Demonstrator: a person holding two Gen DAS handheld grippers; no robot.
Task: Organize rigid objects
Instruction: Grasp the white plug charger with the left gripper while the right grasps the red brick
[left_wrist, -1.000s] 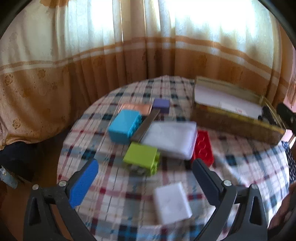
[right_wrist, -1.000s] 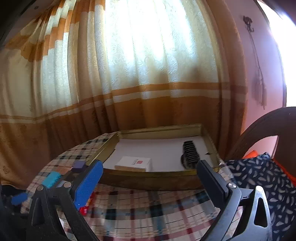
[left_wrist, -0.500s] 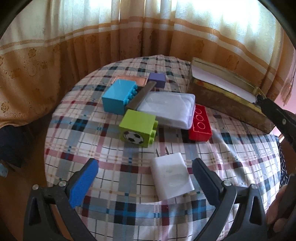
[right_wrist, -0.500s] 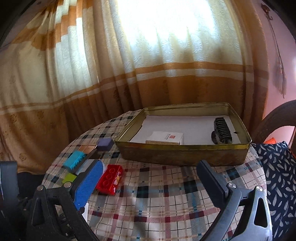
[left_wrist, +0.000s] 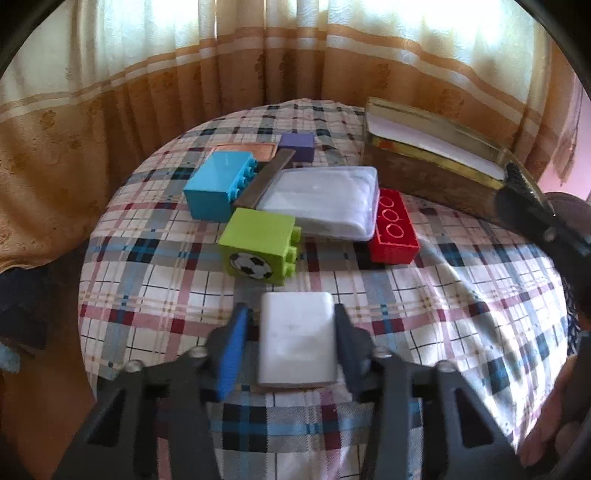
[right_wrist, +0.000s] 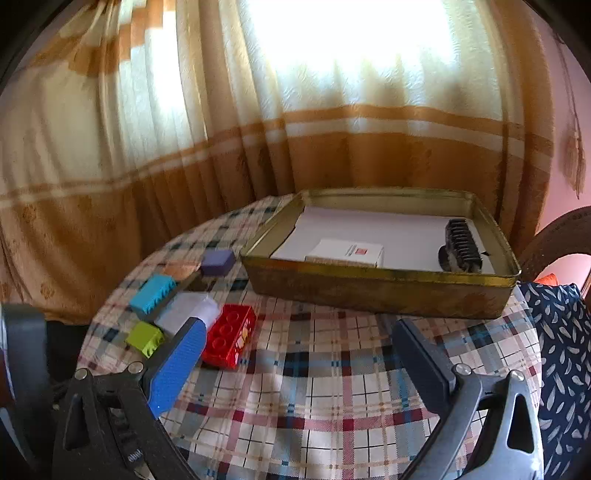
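Observation:
A small white box (left_wrist: 295, 343) lies on the checked tablecloth (left_wrist: 461, 295) between the fingers of my left gripper (left_wrist: 290, 321). The jaws are closing on it: the right finger touches its side, and a thin gap shows at the blue left pad. Behind the box sit a green brick with a football (left_wrist: 258, 243), a blue brick (left_wrist: 216, 190), a red brick (left_wrist: 393, 229), a clear plastic case (left_wrist: 325, 201) and a purple block (left_wrist: 297, 146). My right gripper (right_wrist: 299, 326) hovers open and empty over the cloth, in front of the gold tin (right_wrist: 369, 291).
The tin holds a white card box (right_wrist: 345, 253) and a black ribbed object (right_wrist: 461, 245) on white paper. A copper plate (left_wrist: 247, 151) and a dark strip (left_wrist: 264, 179) lie by the blue brick. A patterned cushion (right_wrist: 561, 332) sits right of the table. Curtains hang behind.
My left gripper dipped and moved up to the white box, and its jaws went from wide apart to close around it. The right gripper tipped downward toward the table and stayed open.

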